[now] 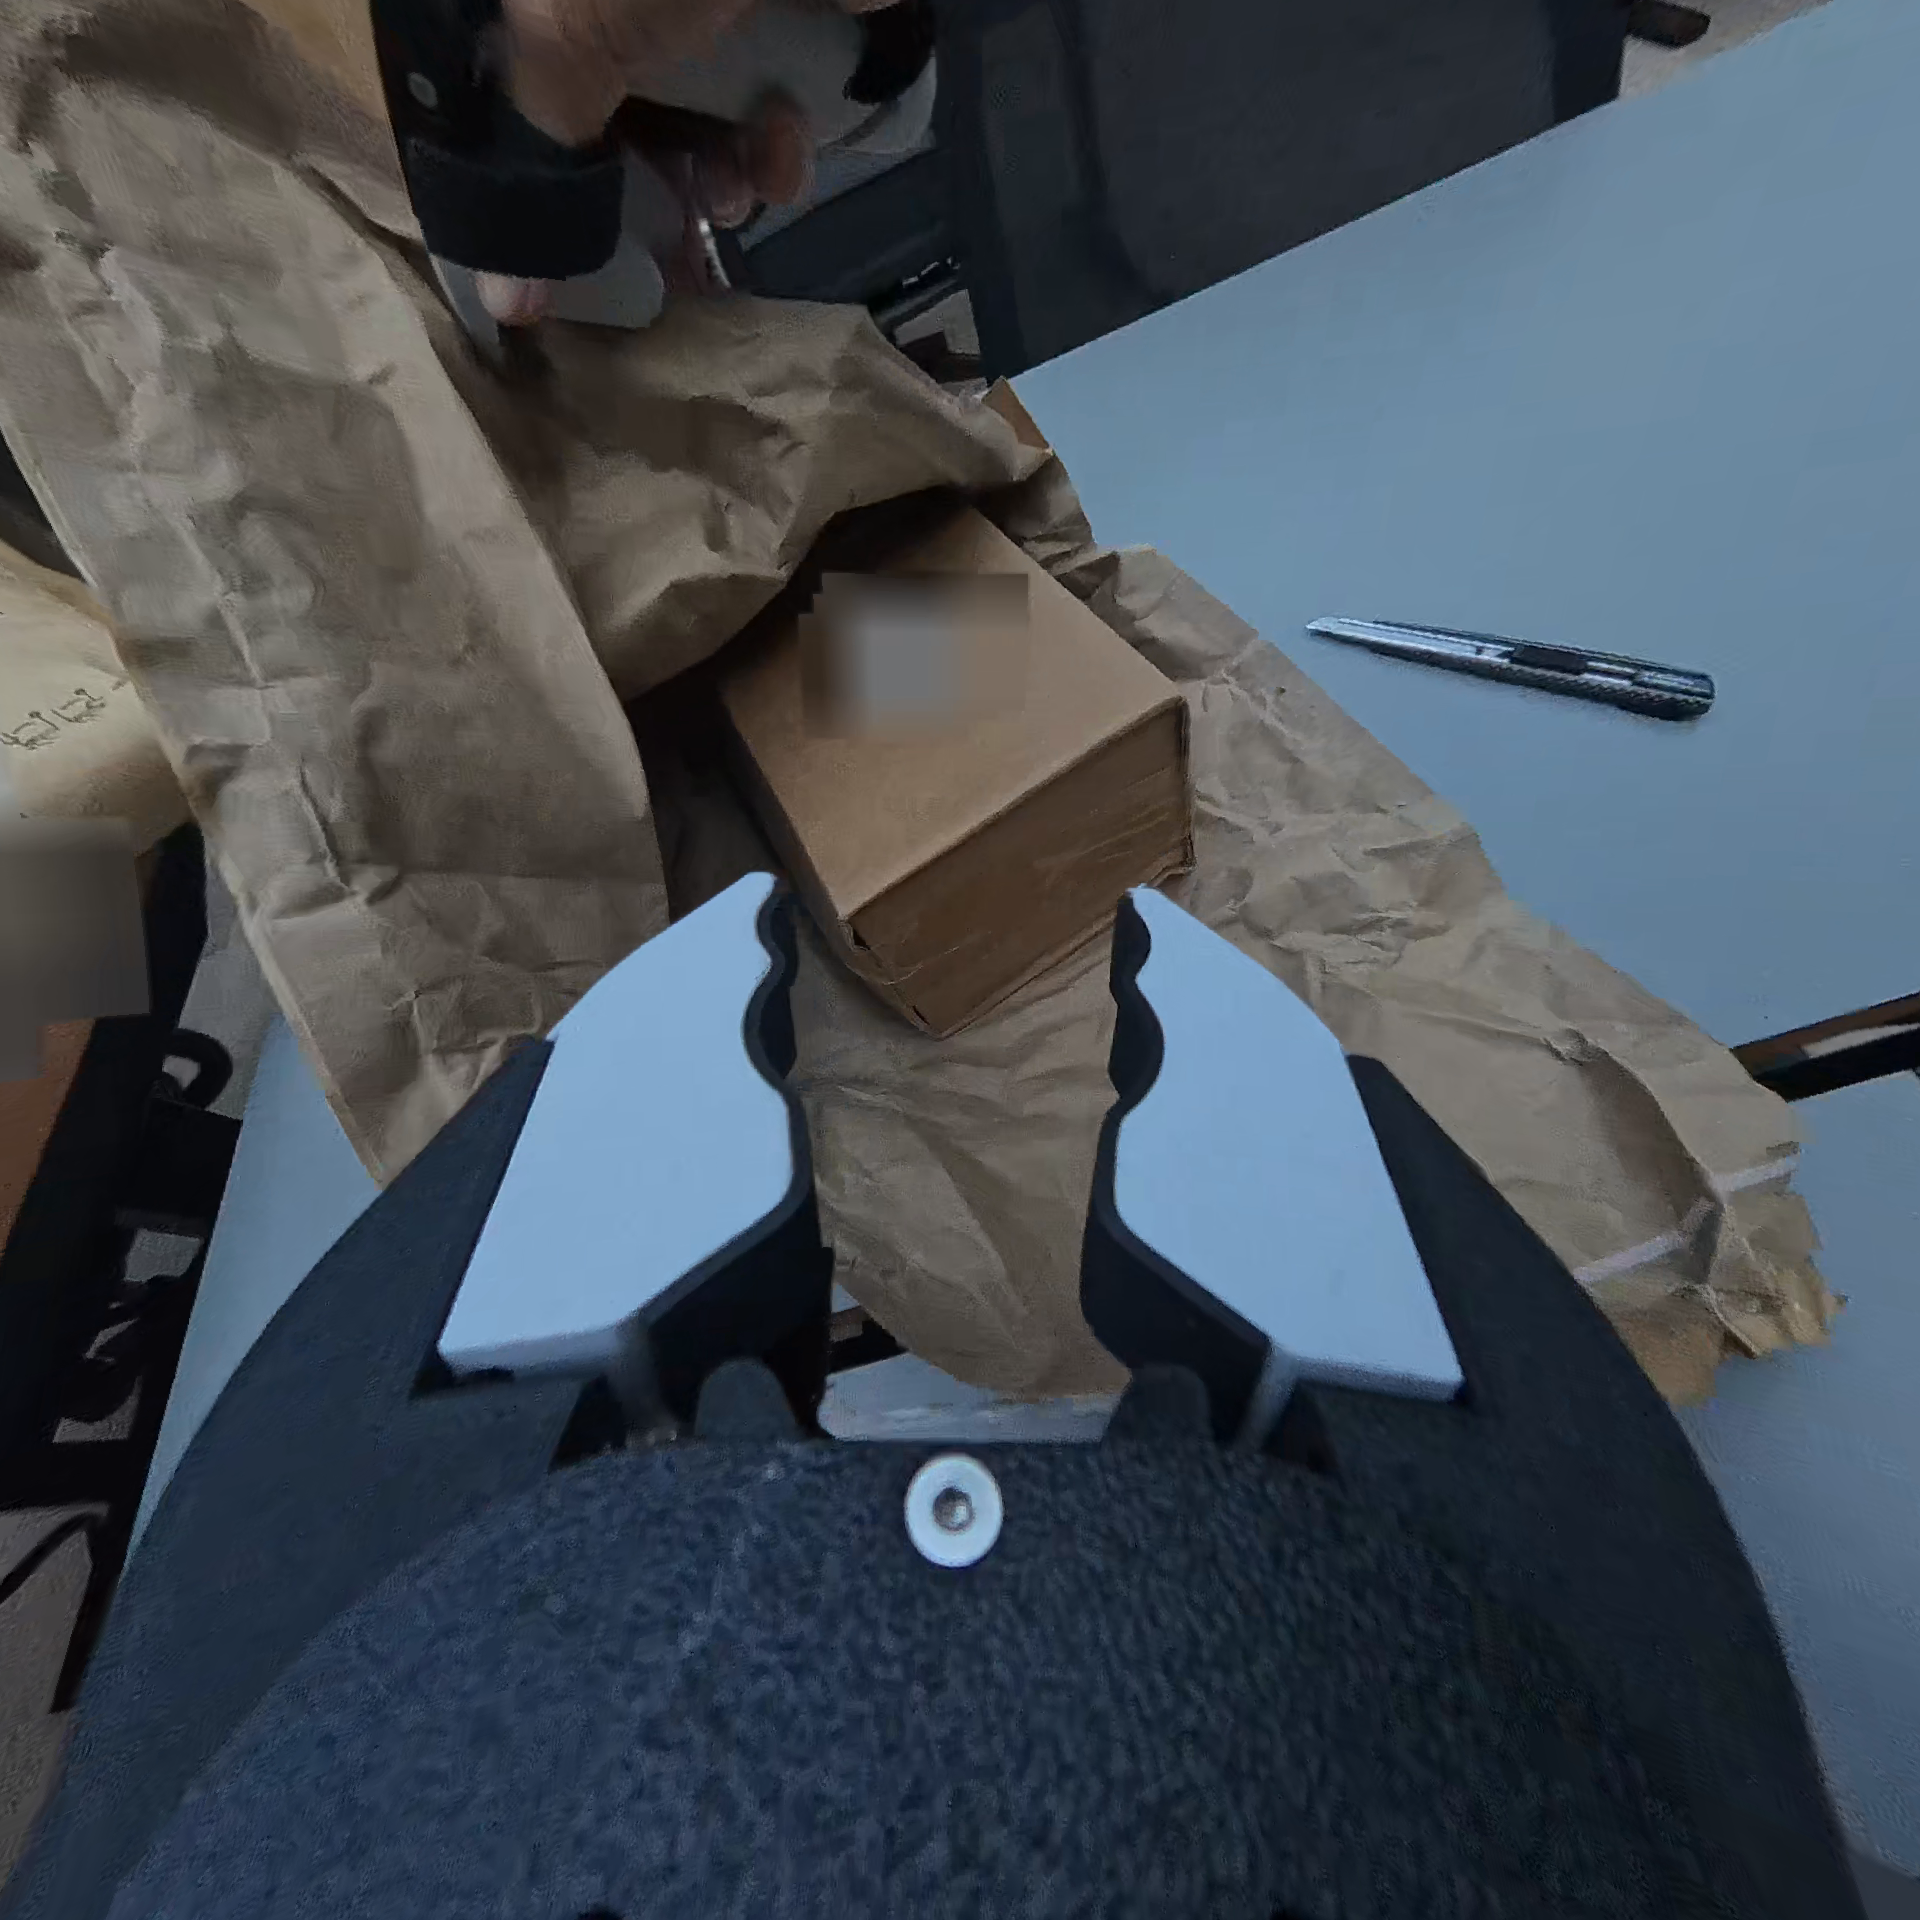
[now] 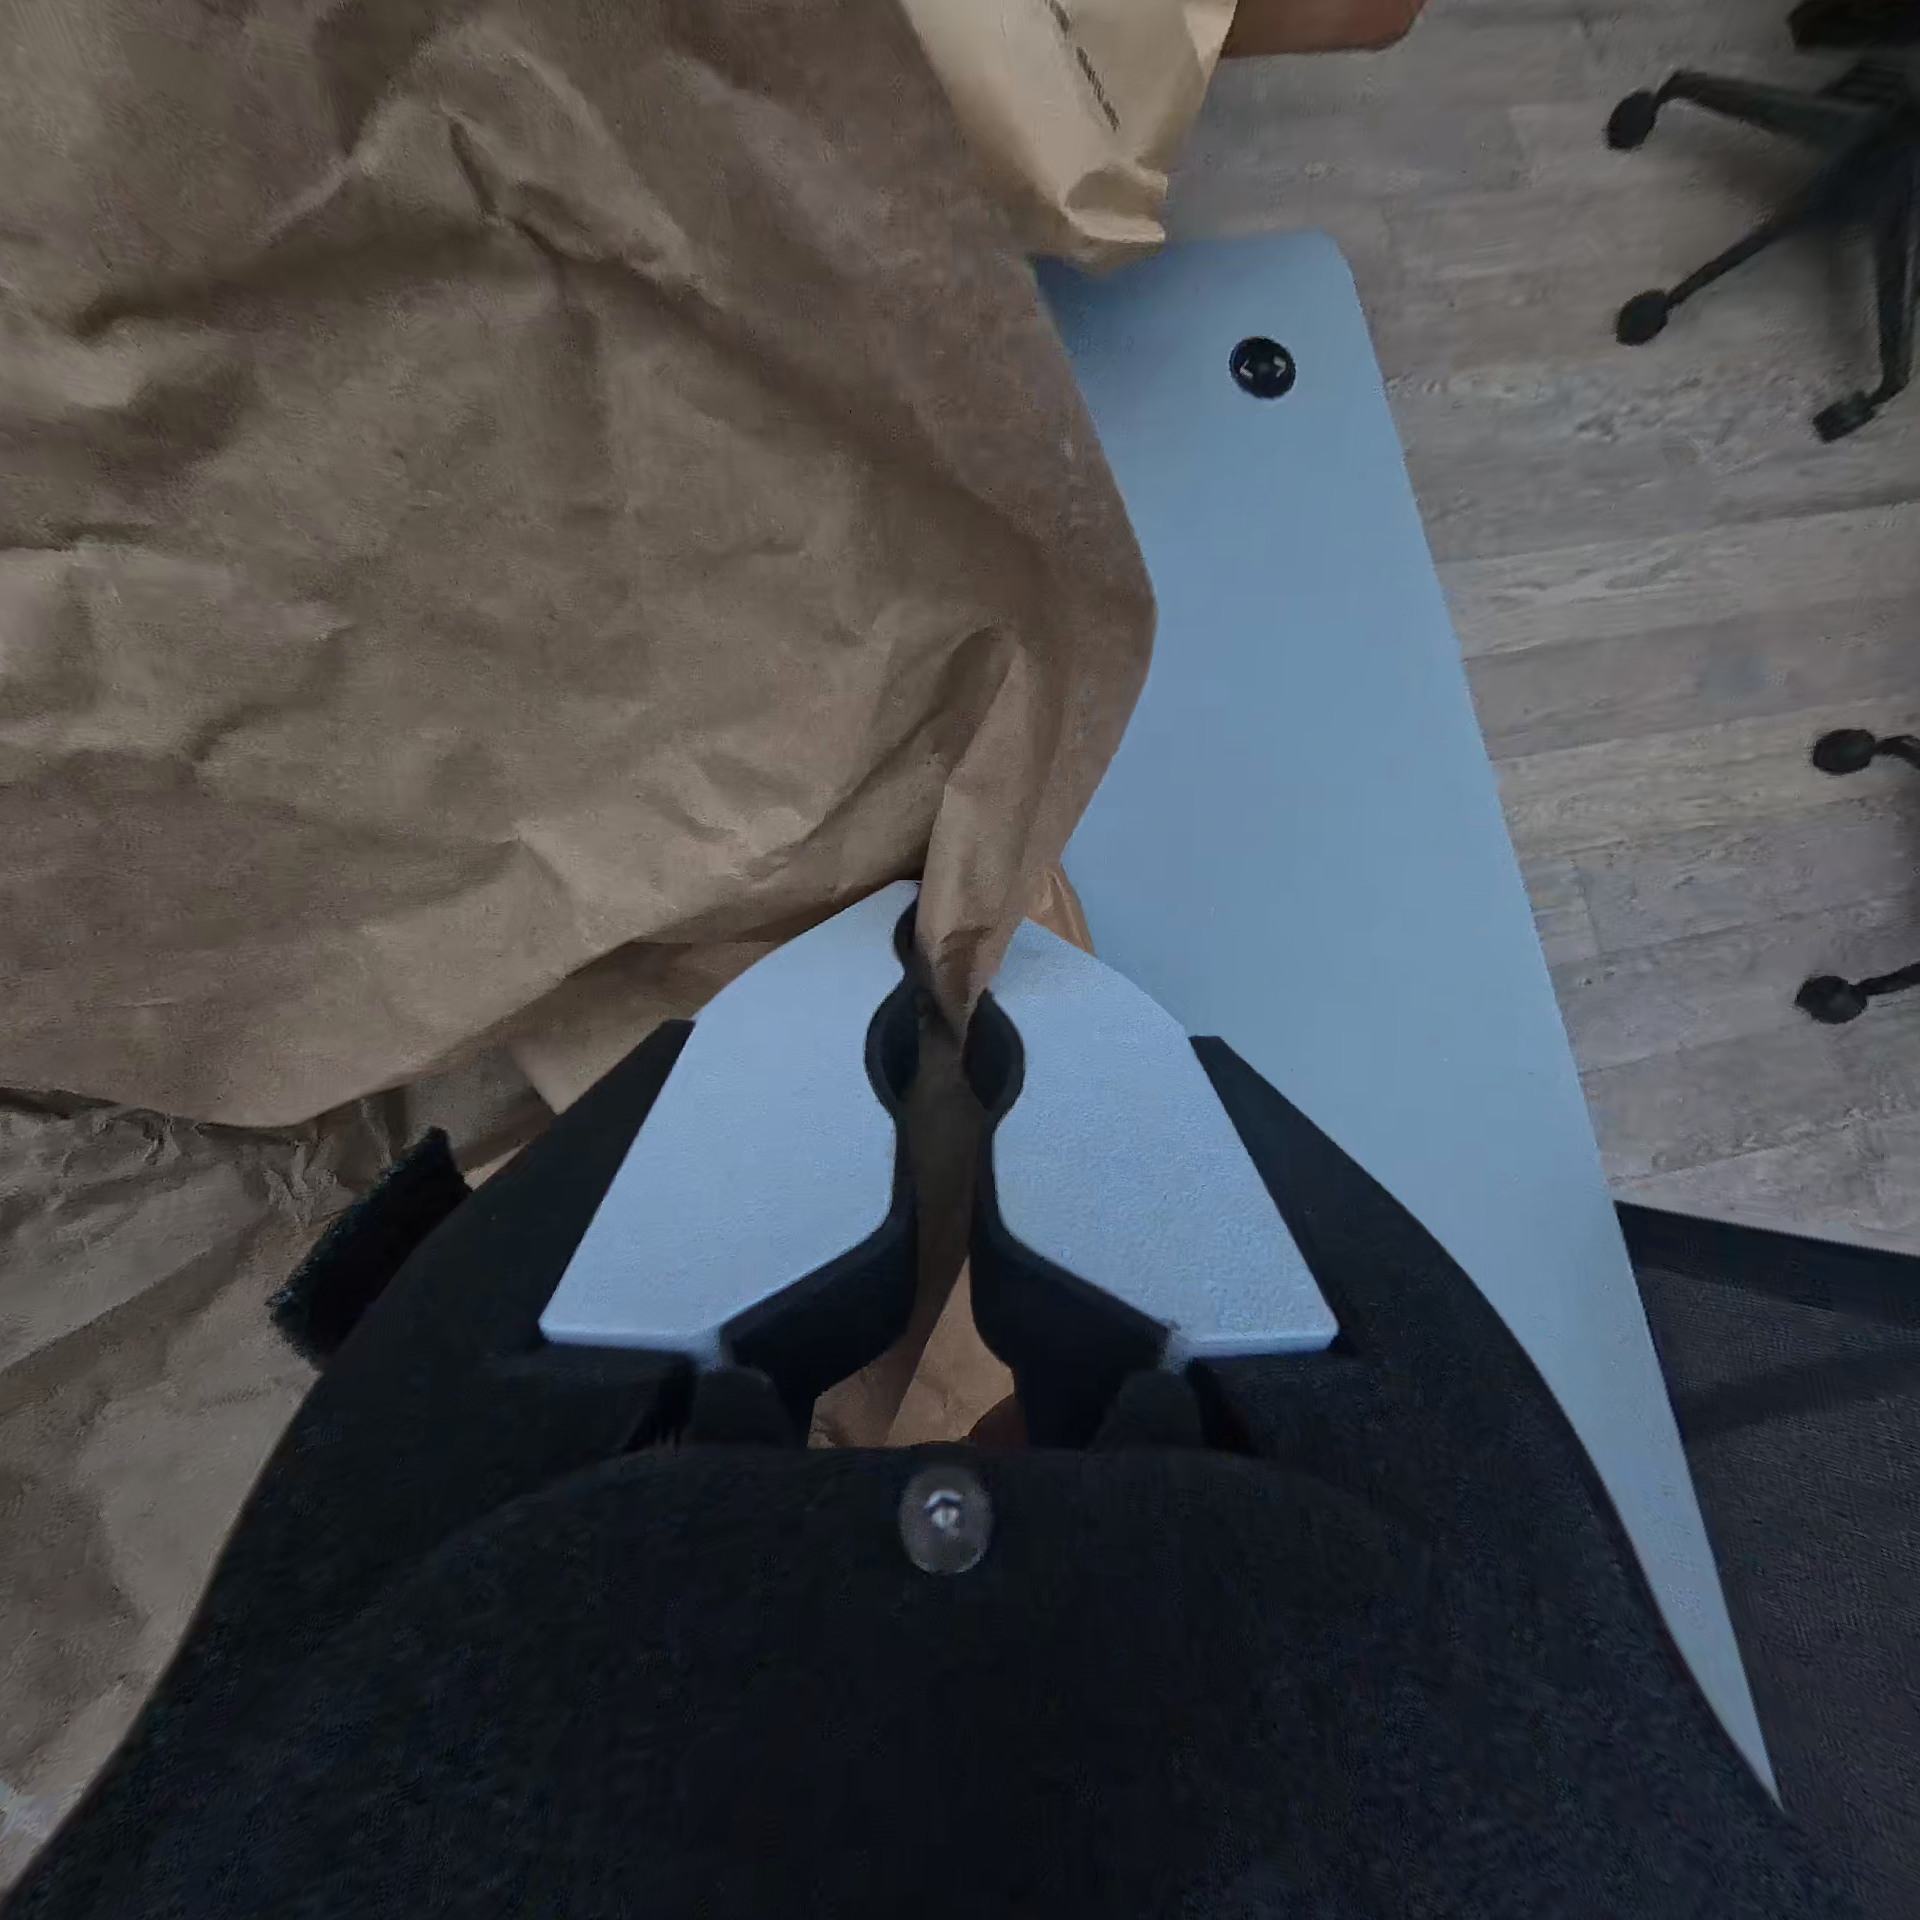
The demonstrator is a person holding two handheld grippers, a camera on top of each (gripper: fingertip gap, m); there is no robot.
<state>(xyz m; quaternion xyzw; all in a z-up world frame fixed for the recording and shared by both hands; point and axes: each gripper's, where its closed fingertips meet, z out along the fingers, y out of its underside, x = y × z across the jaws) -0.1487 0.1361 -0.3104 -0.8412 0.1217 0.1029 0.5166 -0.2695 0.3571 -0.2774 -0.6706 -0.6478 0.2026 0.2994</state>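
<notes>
The table (image 1: 1507, 436) is pale grey-blue with a smooth top. Crumpled brown paper (image 1: 1351, 987) lies spread on it, running under and ahead of the left jaws. A cardboard box (image 1: 966, 821) rests on the paper just ahead of those jaws, its far end under a fold. A utility knife (image 1: 1517, 667) lies on bare table, well to the right of them. Ahead and right of the right jaws, the table (image 2: 1278, 623) has a round black fitting (image 2: 1262, 367).

Far end of cardboard box (image 1: 966, 769) buried under crumpled brown paper (image 1: 364, 644) ahead of left gripper (image 1: 951, 935); hand (image 1: 665, 114) beyond motion-blurred, cut by top edge.
</notes>
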